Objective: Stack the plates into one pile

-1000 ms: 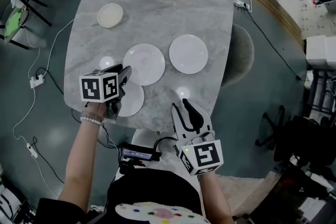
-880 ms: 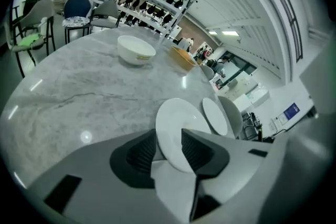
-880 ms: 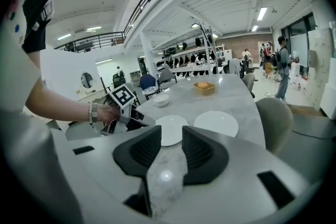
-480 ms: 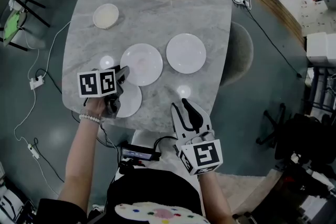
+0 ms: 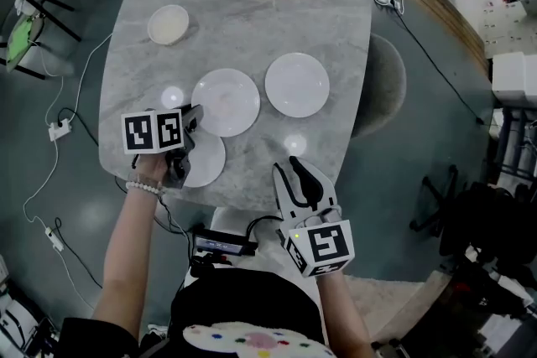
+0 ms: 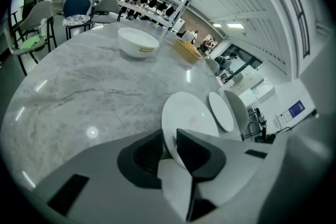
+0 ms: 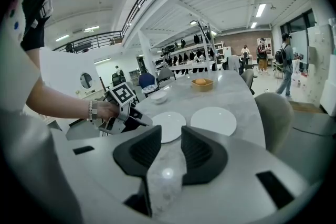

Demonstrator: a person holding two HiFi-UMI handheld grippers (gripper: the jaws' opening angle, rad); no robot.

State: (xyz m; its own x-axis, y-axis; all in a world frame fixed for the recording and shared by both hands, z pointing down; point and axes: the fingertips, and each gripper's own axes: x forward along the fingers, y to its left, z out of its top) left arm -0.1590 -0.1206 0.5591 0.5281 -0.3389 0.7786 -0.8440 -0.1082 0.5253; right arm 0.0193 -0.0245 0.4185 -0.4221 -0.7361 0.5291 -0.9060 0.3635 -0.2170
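By the near edge of the table (image 5: pixel 252 21), the rim of the white plate (image 5: pixel 208 163) is clamped between the jaws of the left gripper (image 5: pixel 195 113), which have just been closing. A second plate (image 5: pixel 226 101) and third plate (image 5: pixel 297 85) are laid flat beyond it. The right gripper (image 5: pixel 296 167) is held angled down, jaws apart, nothing gripped.
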